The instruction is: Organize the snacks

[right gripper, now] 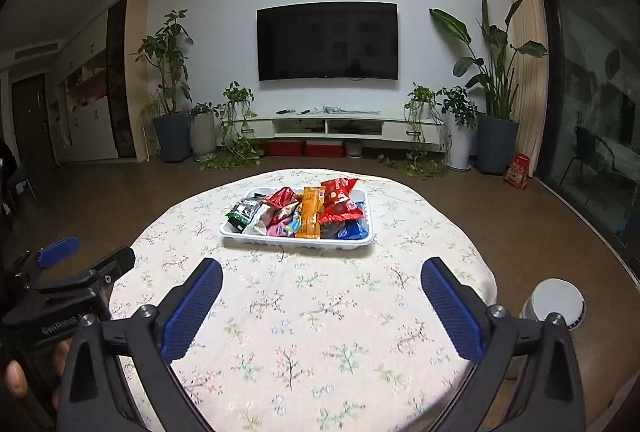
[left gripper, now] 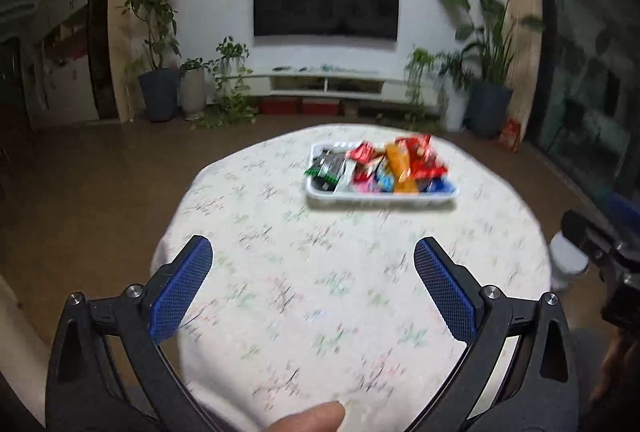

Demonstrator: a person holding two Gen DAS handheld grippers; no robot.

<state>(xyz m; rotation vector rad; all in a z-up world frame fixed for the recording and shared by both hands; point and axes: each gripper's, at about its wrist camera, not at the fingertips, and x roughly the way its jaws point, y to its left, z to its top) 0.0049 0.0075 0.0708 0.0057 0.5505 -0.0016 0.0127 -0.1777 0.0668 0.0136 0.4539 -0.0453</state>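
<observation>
Snacks (right gripper: 300, 212) lie heaped in a white tray (right gripper: 296, 241) on the round table's floral cloth (right gripper: 304, 316), apparently gathered there for sorting; nearer the camera, left gripper (left gripper: 313, 286) and right gripper (right gripper: 322, 306) hover apart from it, jaws wide, holding nothing

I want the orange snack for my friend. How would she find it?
Look at the round table with the flowery cloth. On it sits a white tray piled with snack packets. The orange packet lies near the middle, long and narrow, the only orange one among red, green and blue wrappers.
</observation>
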